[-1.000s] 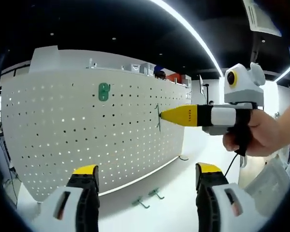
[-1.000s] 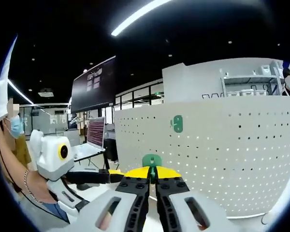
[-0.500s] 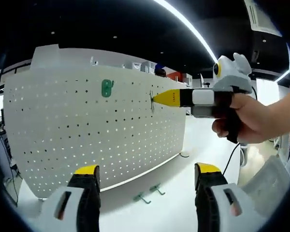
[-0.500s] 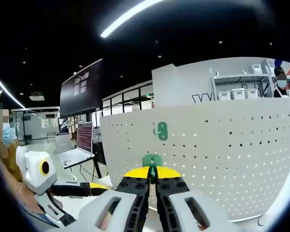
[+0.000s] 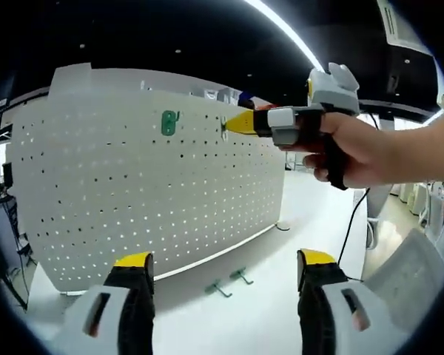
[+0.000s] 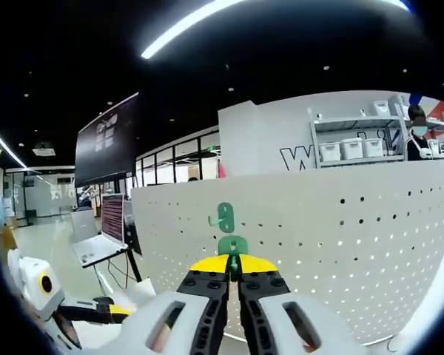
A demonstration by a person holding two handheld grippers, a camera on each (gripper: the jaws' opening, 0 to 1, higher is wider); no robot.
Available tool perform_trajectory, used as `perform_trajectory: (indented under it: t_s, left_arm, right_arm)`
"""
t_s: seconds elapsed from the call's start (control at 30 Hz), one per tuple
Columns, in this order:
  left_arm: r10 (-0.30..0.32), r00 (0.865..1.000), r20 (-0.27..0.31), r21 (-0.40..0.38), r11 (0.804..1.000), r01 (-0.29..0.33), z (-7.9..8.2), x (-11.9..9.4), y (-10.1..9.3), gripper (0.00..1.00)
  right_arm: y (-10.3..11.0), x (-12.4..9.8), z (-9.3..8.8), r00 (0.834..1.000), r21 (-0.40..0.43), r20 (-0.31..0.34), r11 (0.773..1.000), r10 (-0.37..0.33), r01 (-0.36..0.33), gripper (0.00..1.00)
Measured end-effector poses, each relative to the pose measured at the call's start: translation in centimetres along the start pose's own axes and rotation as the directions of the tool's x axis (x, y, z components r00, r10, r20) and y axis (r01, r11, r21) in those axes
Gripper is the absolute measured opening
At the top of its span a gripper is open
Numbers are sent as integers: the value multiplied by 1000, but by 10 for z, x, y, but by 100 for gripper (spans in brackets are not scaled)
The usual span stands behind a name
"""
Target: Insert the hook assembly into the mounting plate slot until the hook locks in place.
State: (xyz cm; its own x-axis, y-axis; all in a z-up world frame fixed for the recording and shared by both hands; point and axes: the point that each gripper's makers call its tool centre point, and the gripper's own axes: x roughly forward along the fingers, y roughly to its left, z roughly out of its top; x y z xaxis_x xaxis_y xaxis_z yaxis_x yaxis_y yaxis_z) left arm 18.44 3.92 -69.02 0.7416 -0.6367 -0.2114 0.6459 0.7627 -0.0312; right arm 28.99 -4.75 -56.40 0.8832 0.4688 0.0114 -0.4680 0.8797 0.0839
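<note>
Pegboard (image 5: 133, 185): white perforated panel standing upright on the white tabletop (image 5: 281, 310); it is the landmark for the places below.
Mounted hook (image 5: 169, 123): green piece already fixed high on the pegboard face; in the right gripper view it sits at (image 6: 224, 217), just above the held hook.
Held hook (image 6: 232, 245): green plate pinched between the yellow tips of the right claw (image 6: 233, 265), right in front of the pegboard, just below the mounted hook.
Right claw: clenched on the held hook; in the left gripper view it comes in from the right at (image 5: 226, 126), its yellow tip at the pegboard face, beside the mounted hook, with a person's hand (image 5: 355, 148) around its handle.
Left claw (image 5: 220, 260): released, jaws spread wide and holding nothing, low in front of the pegboard.
Loose hooks (image 5: 229, 282): two green hooks lying on the tabletop at the foot of the pegboard.
</note>
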Motion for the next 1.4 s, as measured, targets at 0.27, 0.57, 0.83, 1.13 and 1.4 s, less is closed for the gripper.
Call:
perform_trajectory:
  t_s: [0.27, 0.57, 0.83, 1.13, 1.4]
  left_arm:
    - [-2, 1000, -26, -7, 1000, 2, -15, -8, -3, 80]
    - [-22, 999, -43, -5, 1000, 22, -26, -14, -9, 79]
    - [-19, 998, -59, -9, 1000, 19, -34, -19, -7, 78]
    - [-14, 998, -62, -17, 1000, 13, -37, -23, -7, 77]
    - [-29, 997, -67, -20, 999, 28, -39, -24, -16, 76]
  right_arm:
    - [-11, 8, 9, 999, -9, 18, 999, -47, 47, 1]
    - [-19, 19, 17, 996, -27, 44, 996, -79, 80, 1]
    - [-22, 30, 24, 993, -43, 63, 994, -98, 101, 1]
    - [-26, 39, 30, 987, -80, 87, 987, -132, 139, 1]
    - [-24, 49, 32, 987, -113, 93, 983, -133, 144, 1]
